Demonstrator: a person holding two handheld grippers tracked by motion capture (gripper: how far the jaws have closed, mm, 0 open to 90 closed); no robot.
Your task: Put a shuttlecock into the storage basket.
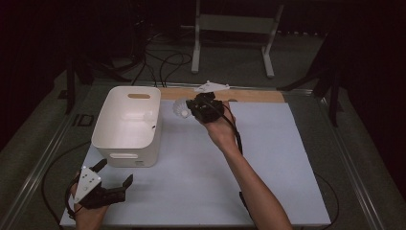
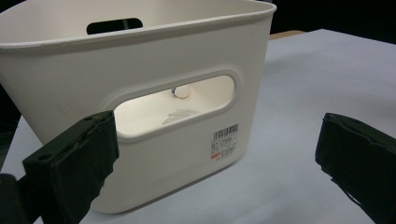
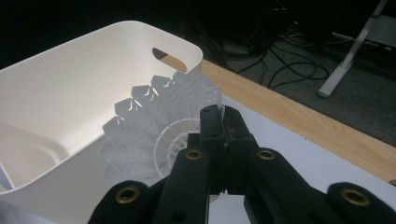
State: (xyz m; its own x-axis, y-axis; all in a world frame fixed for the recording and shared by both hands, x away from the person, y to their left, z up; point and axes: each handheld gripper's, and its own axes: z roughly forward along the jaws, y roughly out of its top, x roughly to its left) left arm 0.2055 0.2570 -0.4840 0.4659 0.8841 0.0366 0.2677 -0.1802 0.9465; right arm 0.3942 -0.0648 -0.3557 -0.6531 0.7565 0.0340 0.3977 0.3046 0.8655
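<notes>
Oddly, the shuttlecock (image 3: 154,126) shows little more than its white feathered skirt; its cork end is hidden behind the right gripper (image 3: 219,135), whose jaws are pressed together on the skirt's edge. In the high view it is a pale blur just left of that gripper (image 1: 203,108), held above the white table (image 1: 268,158) beside the far right corner of the white bin (image 1: 125,125). Through the bin's handle slot a second shuttlecock (image 2: 181,93) lies inside (mostly hidden by the wall). The left gripper (image 1: 115,173) rests near the bin's front wall, jaws spread wide, holding nothing.
</notes>
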